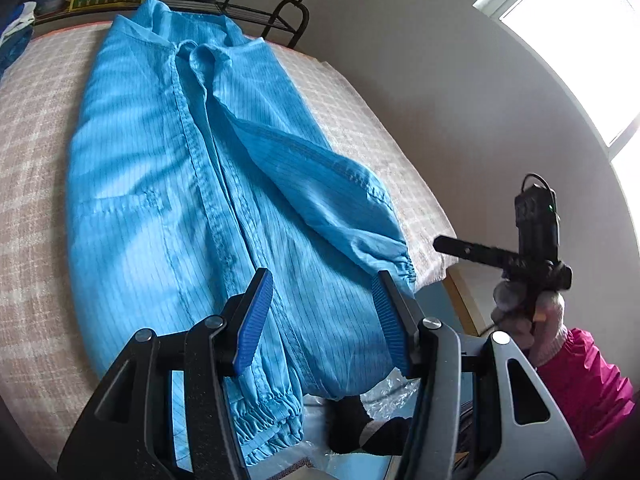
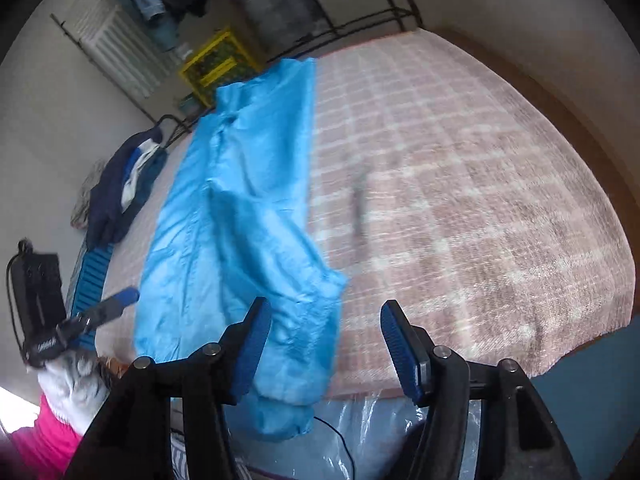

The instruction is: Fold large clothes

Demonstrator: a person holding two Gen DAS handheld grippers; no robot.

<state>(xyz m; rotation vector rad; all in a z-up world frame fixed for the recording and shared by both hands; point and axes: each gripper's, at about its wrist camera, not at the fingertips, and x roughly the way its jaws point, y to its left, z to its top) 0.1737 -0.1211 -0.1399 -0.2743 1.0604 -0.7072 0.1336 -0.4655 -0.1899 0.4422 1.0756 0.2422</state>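
Observation:
A large light-blue garment (image 1: 192, 184) lies lengthwise on a bed, one sleeve folded across its front. Its elastic cuffs hang over the near edge. It also shows in the right wrist view (image 2: 240, 216). My left gripper (image 1: 320, 320) is open and empty, just above the garment's near end. My right gripper (image 2: 322, 344) is open and empty, above the near edge of the bed beside the garment's lower end. The right gripper also shows at the right of the left wrist view (image 1: 500, 256), held in a gloved hand.
The bed (image 2: 460, 184) has a pink-and-white checked cover. A dark blue garment (image 2: 120, 188) lies at its far left edge. A black metal rack (image 1: 256, 4), a yellow crate (image 2: 216, 68) and a radiator (image 2: 116, 48) stand beyond. Clear plastic (image 2: 360, 432) lies below the bed edge.

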